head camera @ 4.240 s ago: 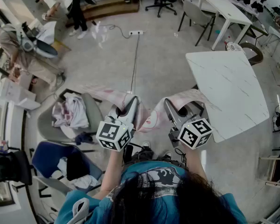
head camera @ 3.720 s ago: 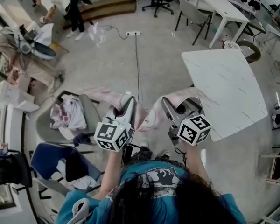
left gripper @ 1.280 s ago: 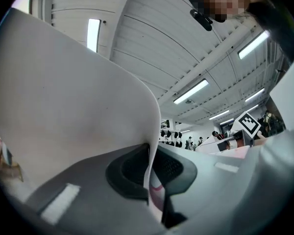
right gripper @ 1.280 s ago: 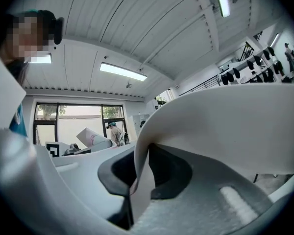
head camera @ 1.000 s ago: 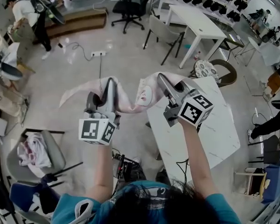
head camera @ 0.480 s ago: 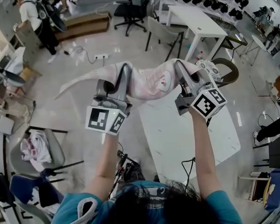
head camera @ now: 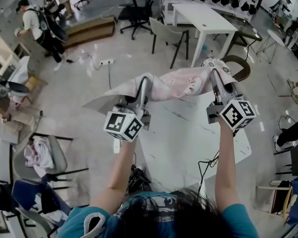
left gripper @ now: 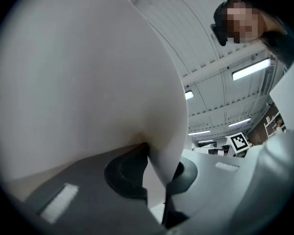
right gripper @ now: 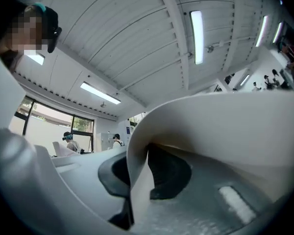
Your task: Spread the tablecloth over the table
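Shifted across since a second ago, when the left grip hung above the floor (head camera: 79,83) beside the worktop (head camera: 188,138); now set one at each side of its far end, spread wider, with the cloth (head camera: 174,86) carried along and drawn out between them. Raised on both outstretched arms, clear of the marbled top.

Not yet laid down: hanging in the air as a wrinkled pink-and-white band from left tongs (head camera: 143,83) to right tongs (head camera: 214,76), sagging a little in between, with a loose corner trailing off to the left beyond the worktop's edge.

From the left tongs' (left gripper: 156,176) own camera: pressed together on a fold of cloth (left gripper: 88,82), pinched thin between the two dark pads (left gripper: 125,173), then billowing up to fill most of the view. Beyond it, ceiling lights and the other tongs' marker cube (left gripper: 238,142).

From the right tongs' (right gripper: 139,180) camera: closing, already nipping the cloth's (right gripper: 225,126) edge between the pads (right gripper: 169,173), with the fabric curling out and away to the right under the ribbed ceiling (right gripper: 152,43).

Farther back, a grey chair (head camera: 166,31) and a person (head camera: 35,21) at upper left, well apart from all this.
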